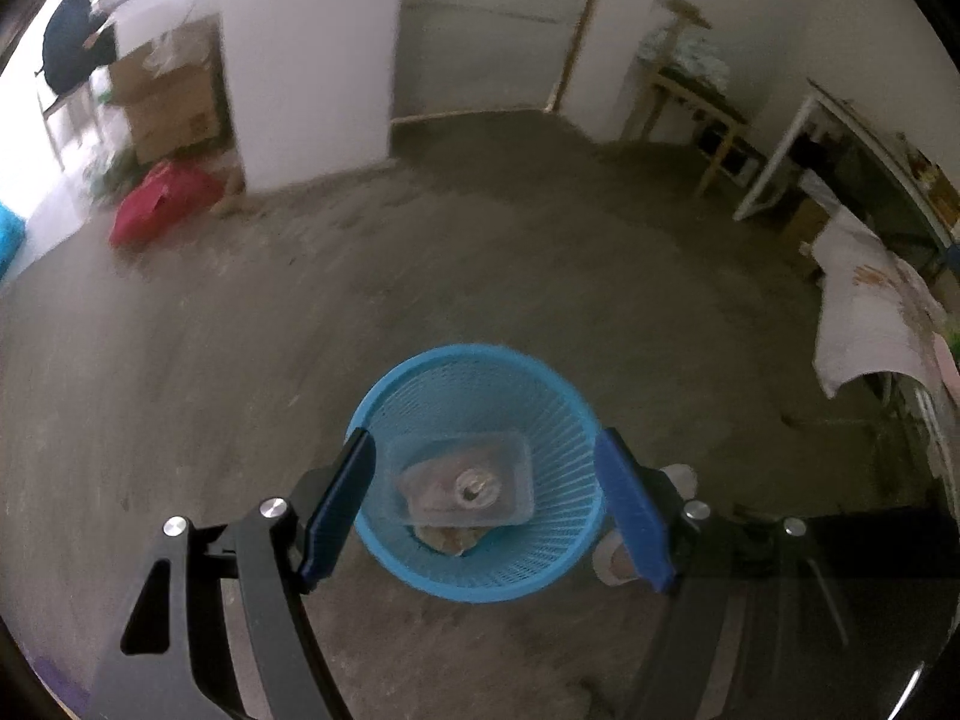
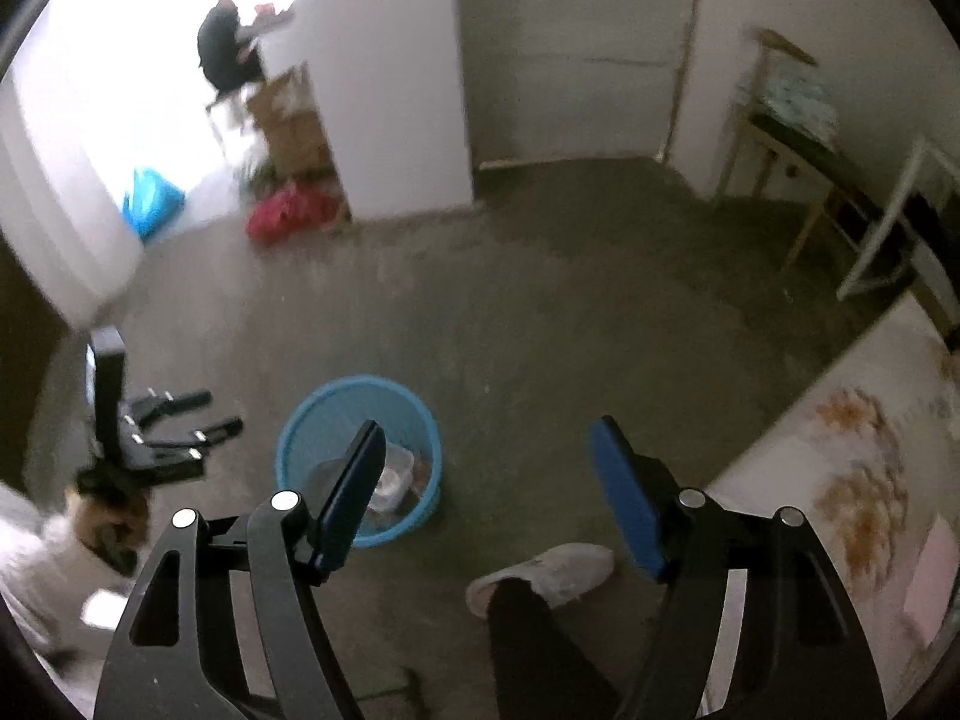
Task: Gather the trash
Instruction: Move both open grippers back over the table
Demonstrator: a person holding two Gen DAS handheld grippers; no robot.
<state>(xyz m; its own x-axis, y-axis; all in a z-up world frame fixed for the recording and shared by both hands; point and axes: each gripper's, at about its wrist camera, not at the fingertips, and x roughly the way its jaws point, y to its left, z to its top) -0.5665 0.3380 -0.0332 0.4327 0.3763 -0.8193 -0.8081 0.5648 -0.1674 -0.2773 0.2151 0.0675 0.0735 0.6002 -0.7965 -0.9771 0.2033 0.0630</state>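
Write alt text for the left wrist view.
A blue mesh wastebasket stands on a bare concrete floor, holding a clear plastic container. The open, empty left gripper hangs above it.

Trash under the clear plastic container (image 1: 465, 483) in the blue mesh basket (image 1: 480, 576): mostly hidden, unidentifiable. Floral-clothed bench (image 2: 852, 480) cut off at right edge. Far room blurred.

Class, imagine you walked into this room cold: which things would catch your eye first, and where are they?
The bright blue mesh wastebasket on the grey floor, straight below the open left gripper, holding a clear plastic container. Next, the red bag slumped on the floor by the white wall's corner, far left.
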